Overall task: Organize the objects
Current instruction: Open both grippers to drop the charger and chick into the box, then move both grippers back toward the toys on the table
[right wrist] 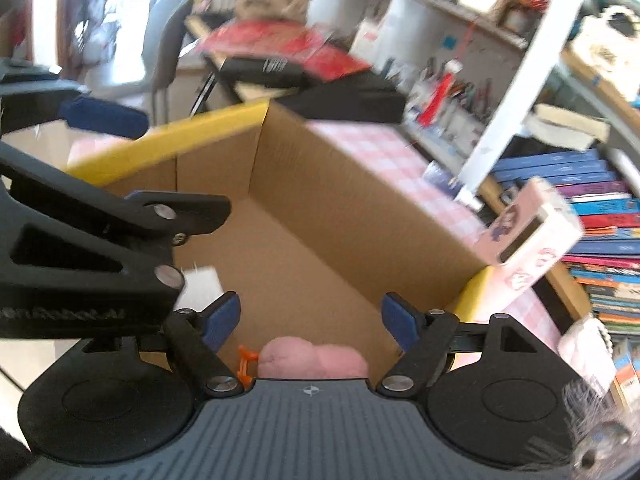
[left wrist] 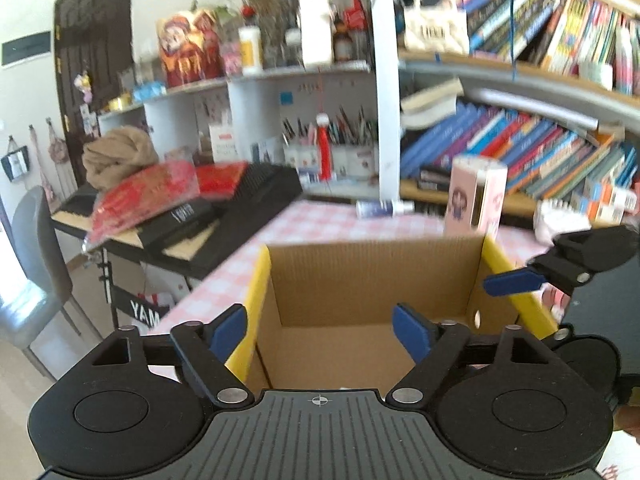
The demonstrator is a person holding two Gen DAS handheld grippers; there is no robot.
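An open cardboard box with yellow-edged flaps sits on the pink checked table. My left gripper is open and empty above the box's near edge. My right gripper is open and empty over the box; one of its fingers shows at the right in the left wrist view. A pink soft toy with an orange piece lies in the box under the right gripper. A white item lies in the box too. A pink carton stands behind the box.
A small blue-labelled bottle lies on the table behind the box. Bookshelves full of books stand at the back right. A black keyboard stand with red packets is at the left, a grey chair beside it.
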